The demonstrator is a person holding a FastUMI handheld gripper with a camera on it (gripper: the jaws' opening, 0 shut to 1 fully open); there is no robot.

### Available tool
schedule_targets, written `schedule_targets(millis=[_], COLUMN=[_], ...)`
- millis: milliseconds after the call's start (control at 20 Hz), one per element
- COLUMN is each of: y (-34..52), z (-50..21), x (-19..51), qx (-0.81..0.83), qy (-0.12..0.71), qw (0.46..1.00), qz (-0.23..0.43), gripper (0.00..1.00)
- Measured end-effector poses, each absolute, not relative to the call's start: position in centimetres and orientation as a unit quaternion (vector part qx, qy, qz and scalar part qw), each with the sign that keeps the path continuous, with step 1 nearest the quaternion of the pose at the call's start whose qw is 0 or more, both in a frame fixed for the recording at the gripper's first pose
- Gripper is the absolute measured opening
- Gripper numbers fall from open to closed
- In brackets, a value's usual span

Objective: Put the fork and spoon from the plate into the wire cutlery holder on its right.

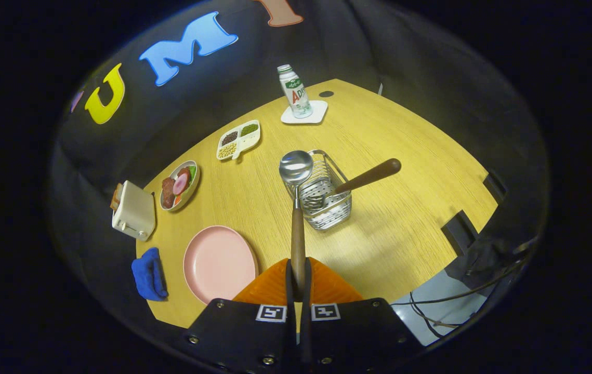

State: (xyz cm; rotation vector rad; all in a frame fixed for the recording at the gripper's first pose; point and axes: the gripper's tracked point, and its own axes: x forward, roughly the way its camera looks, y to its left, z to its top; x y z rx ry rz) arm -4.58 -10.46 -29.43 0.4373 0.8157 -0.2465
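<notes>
Spoon pinched by its handle, bowl hovering at the near-left rim of the wire holder

The hand-held gripper (298, 291) has its fingers pressed together on the wooden handle of the spoon (297, 208), whose long axis runs straight ahead from between the fingers, bowl end farthest out and raised above the surface (405, 218); just to the left of the fingers lies the pink plate (219, 262), bare of cutlery, and just ahead and slightly to the right stands the wire cutlery holder (327, 195), with the spoon's bowl over its near-left edge; the fork (350, 184) already leans inside, tines down, handle slanting up to the right, so my judgement is that the spoon must shift a little right and tip bowl-down or handle-down into the free left part of the basket, clear of the fork
</notes>
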Motion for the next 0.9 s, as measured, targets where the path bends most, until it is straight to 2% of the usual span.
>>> schedule_targets(millis=[350, 700, 850, 900], y=[-10.9, -11.2, -11.6, -11.6], z=[-29.9, -29.3, -28.0, -27.7], x=[-4.7, -3.8, -3.2, -2.9], qx=[0.218, 0.224, 0.221, 0.220], qy=[0.406, 0.395, 0.376, 0.367], qw=[0.879, 0.880, 0.889, 0.893], qz=[-0.126, -0.138, -0.141, -0.140], gripper=[0.03, 0.09, 0.13, 0.26])
